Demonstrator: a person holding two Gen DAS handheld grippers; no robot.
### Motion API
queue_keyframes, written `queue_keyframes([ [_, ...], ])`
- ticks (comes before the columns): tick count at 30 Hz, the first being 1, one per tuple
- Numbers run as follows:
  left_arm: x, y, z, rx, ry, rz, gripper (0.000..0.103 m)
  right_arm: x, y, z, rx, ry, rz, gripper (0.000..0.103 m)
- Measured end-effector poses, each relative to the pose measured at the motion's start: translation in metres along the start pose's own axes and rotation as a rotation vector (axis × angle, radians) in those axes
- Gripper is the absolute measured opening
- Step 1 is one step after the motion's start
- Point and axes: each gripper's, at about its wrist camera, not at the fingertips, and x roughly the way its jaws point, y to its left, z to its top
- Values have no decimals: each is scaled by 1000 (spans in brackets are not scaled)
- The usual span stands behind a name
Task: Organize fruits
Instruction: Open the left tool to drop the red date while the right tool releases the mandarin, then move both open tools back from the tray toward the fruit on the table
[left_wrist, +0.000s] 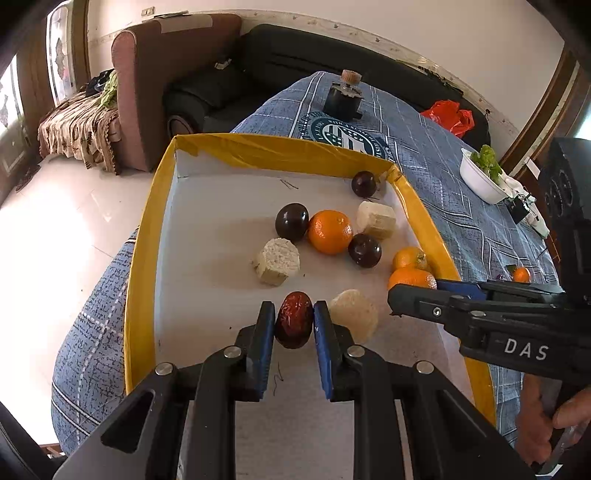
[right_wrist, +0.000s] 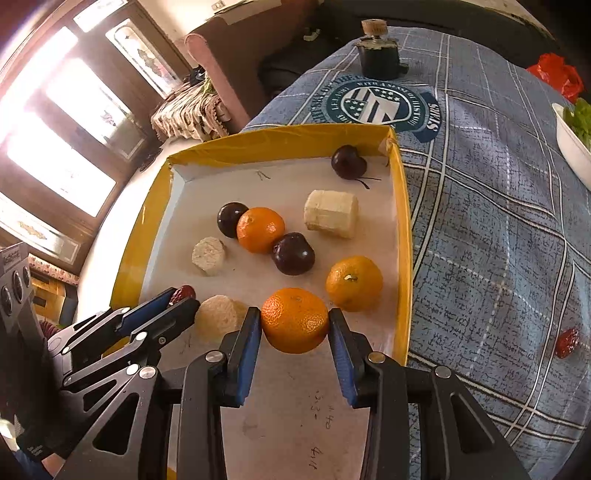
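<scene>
Presently left gripper (left_wrist: 294, 318) pinches a red date (left_wrist: 293, 319), right gripper (right_wrist: 294, 325) clamps an orange (right_wrist: 294, 319), both inside the yellow-rimmed tray (right_wrist: 405, 236).

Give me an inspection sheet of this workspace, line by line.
Surface: table under a blue plaid cloth; a yellow-rimmed tray sits on it.
Job's things: in the tray, three oranges, three dark plums, three pale banana pieces. One red date lies on the cloth outside the tray.
Clutter: dark corked jar, white bowl of greens, red bag.
Grippers: left claw shut on a red date; right claw shut on an orange.
Cables: nothing seen.
Surroundings: brown armchair, dark sofa, bright windows.
</scene>
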Motion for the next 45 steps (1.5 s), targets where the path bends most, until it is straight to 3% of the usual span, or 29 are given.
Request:
queue_keyframes([
  [4,1,0,0,0,1,1,21,2,-2,2,1,-1,3,43],
  [8,1,-1,0,3,1,3,21,-4,-2,3,-8,-24,1,51],
  [12,-1,-2,-1,1,-9,9,38,-10,-4,0,-3,-35,6,51],
  [36,-35,-39,-17,77,-114,129,65,-71,-9,-52,-49,-108,3,54],
  [45,-49,-60,-24,80,-146,143,71,-103,-18,-72,-117,-174,-127,63],
])
